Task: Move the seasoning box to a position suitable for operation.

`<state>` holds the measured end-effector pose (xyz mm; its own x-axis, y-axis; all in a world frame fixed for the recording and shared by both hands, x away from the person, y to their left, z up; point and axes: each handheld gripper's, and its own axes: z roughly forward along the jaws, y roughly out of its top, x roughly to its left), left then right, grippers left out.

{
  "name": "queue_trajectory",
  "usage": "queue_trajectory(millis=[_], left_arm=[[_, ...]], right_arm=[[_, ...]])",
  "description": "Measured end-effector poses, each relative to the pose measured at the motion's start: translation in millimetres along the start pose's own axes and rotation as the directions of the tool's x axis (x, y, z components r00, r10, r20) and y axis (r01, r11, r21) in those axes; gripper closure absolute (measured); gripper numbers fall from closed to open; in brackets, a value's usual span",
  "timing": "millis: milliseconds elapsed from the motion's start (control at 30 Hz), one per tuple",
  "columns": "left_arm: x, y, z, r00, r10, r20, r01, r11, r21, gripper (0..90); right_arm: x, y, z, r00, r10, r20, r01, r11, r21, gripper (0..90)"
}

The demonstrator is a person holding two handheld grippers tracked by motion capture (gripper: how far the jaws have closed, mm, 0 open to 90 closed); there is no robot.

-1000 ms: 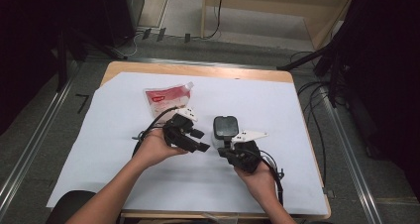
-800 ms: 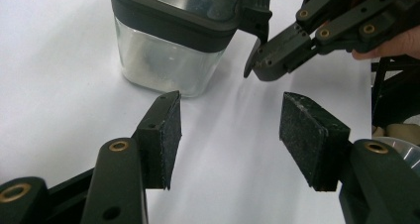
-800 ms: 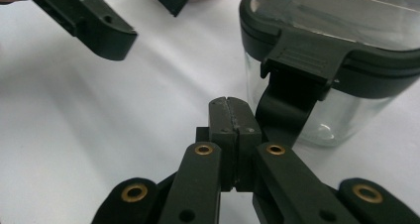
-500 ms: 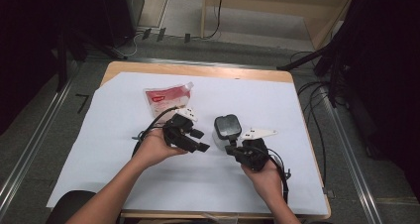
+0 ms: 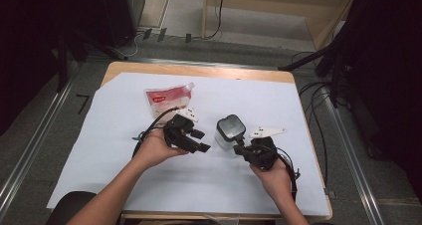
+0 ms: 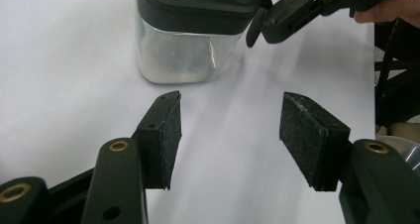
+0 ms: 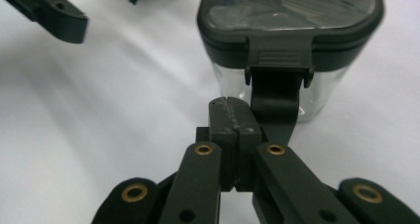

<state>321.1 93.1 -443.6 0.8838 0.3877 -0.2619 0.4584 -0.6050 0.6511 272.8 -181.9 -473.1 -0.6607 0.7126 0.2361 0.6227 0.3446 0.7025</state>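
A white sheet (image 5: 124, 150) is covering the wooden worktop (image 5: 199, 70), which is standing on a grey floor (image 5: 30, 135) with dark stands and cables around it. The clear jar (image 5: 229, 134) with a dark lid is sitting mid-sheet; a red-and-white pouch (image 5: 168, 97) is lying behind. The left gripper (image 5: 201, 141) is holding its fingers apart, empty, beside the jar. The right gripper (image 5: 238, 148) is keeping its fingers pressed together, empty, at the jar's latch (image 7: 277, 85).
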Motion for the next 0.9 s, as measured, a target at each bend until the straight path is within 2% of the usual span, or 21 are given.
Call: queue_trajectory(millis=[467,567,733,900], left_arm=[[0.2,-0.6,0.1,0.9999,-0.001,-0.015,0.001,1.0,-0.004,41.7],[0.3,-0.6,0.7,0.9999,0.003,-0.014,-0.003,1.0,-0.004,41.4],[0.4,0.8,2.3,0.9998,0.014,-0.017,-0.014,0.9999,0.005,40.6],[2.5,3.6,5.7,0.9997,0.022,-0.012,-0.022,0.9997,-0.013,40.3]], right_arm=[[-25.0,-0.9,-14.8,0.9962,0.072,0.049,-0.072,0.997,-0.002,90.0],[-29.7,-1.0,-16.6,0.9953,0.074,0.063,-0.074,0.997,-0.004,90.0],[-45.2,0.2,-18.3,0.9925,0.094,0.078,-0.093,0.996,-0.014,90.0],[-51.5,2.8,-15.3,0.9913,0.099,0.087,-0.098,0.995,-0.012,90.0]])
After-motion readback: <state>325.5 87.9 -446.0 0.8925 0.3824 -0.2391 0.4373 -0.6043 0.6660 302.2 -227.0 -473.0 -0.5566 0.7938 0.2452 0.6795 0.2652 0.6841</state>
